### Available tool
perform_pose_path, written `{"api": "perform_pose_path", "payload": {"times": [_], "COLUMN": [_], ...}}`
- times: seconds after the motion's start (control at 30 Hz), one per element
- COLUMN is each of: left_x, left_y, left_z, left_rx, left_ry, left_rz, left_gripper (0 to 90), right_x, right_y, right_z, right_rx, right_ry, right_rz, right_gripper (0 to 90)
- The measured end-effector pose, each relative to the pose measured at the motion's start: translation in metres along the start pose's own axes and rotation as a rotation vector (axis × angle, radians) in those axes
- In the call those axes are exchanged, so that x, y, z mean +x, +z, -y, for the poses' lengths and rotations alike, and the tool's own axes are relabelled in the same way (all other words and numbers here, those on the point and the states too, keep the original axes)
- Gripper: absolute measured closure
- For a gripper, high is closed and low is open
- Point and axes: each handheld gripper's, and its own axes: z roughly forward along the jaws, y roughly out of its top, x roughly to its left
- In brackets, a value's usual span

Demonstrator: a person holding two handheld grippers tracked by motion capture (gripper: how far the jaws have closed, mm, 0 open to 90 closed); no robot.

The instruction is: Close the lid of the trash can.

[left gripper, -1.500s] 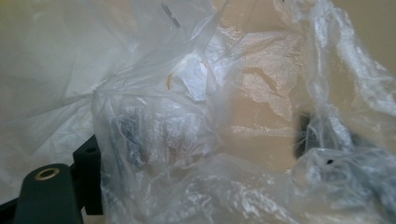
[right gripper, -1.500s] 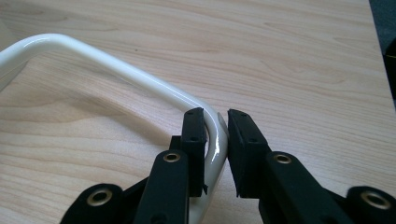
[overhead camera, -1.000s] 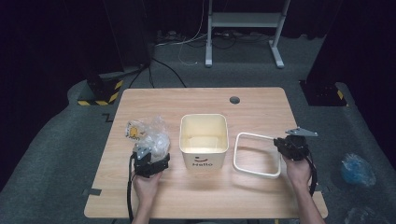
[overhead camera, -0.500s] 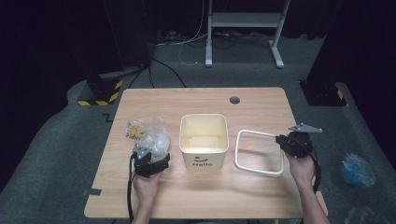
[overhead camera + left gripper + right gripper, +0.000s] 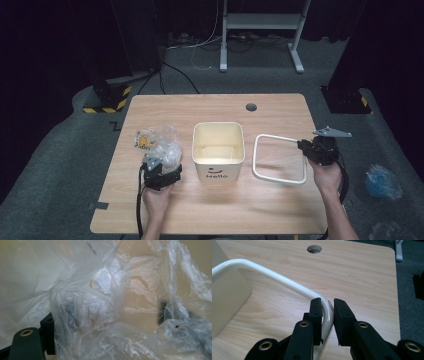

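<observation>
A crumpled clear plastic bag (image 5: 162, 145) with a yellow label lies left of the cream bin (image 5: 218, 150) marked "Hello". My left gripper (image 5: 161, 170) sits at the bag's near edge. In the left gripper view the bag (image 5: 105, 302) drapes over and between the wide-apart jaws of that gripper (image 5: 105, 317), which stands open. A white rounded-square ring (image 5: 270, 138) lies right of the bin. My right gripper (image 5: 306, 147) is shut on the ring's right side. In the right gripper view the pads of this gripper (image 5: 327, 307) pinch a corner of the ring (image 5: 274, 277), lifted off the wood.
The wooden table (image 5: 200, 107) has a round cable hole (image 5: 251, 107) at the back. On the floor are a metal stand (image 5: 260, 20) behind the table, a blue bag (image 5: 382, 181) at the right and a black-yellow striped block (image 5: 107, 100) at the left.
My right gripper has risen a little with the ring's corner in it, which tilts the ring's right side up. The left gripper and the bag have stayed put.
</observation>
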Motion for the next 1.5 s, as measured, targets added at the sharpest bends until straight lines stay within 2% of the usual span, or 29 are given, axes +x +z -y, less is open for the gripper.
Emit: {"api": "perform_pose_path", "payload": {"times": [0.43,0.73,1.13,1.5], "left_x": [0.000,0.000,-0.001,-0.002], "left_y": [0.000,0.000,0.000,0.000], "left_z": [0.000,0.000,0.000,0.000], "left_rx": [0.001,0.004,0.003,0.000], "left_ry": [0.003,0.009,0.008,0.010], "left_rz": [-0.003,-0.007,-0.006,-0.003], "left_gripper": [16.5,16.7,16.7,16.6], "right_x": [0.000,0.006,0.014,0.030], "right_y": [-0.012,-0.018,-0.013,-0.010], "right_z": [-0.015,-0.025,-0.036,-0.051], "right_rx": [-0.026,-0.038,-0.038,-0.050], "right_ry": [-0.004,-0.006,-0.012,-0.032], "right_rz": [-0.012,-0.028,-0.060,-0.076], "right_gripper": [77.8,77.9,77.9,77.8]}}
